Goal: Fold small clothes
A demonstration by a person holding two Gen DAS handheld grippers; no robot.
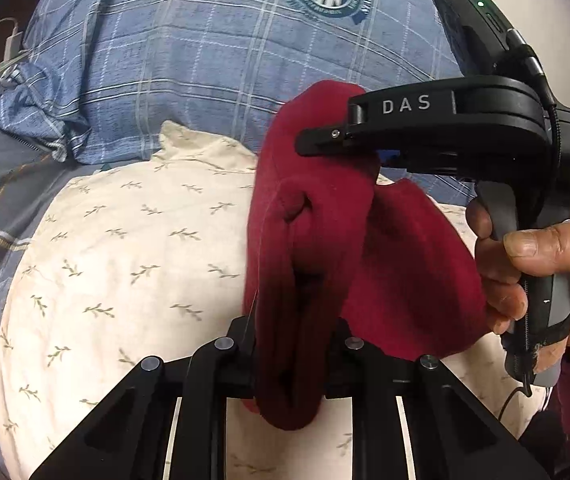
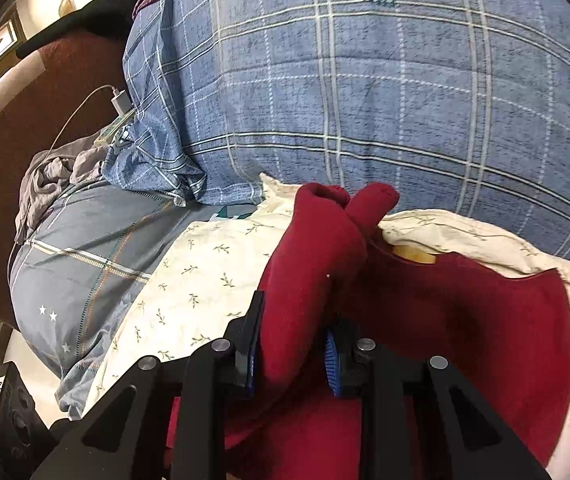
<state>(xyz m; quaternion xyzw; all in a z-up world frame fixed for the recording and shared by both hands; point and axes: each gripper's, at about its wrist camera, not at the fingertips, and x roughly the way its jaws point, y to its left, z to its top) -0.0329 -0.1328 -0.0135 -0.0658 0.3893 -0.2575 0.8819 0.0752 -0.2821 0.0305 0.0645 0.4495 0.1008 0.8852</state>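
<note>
a: left gripper [image 1: 291,356] state?
b: pinching a bunched fold of the red garment [image 1: 325,240], cloth rising between its fingers. right gripper [image 2: 295,356] likewise clamps one sleeve-like roll.
a: location?
b: lifted over the cream leaf-print sheet [image 1: 125,248], near the blue plaid pillow [image 1: 205,48].
a: counts?
b: one garment, two grippers.

Black right tongs [image 1: 369,148] marked "DAS", grey handle, black cable, bare-skinned hand [image 1: 541,272].

"DAS" on the right gripper [image 1: 339,148]
</note>
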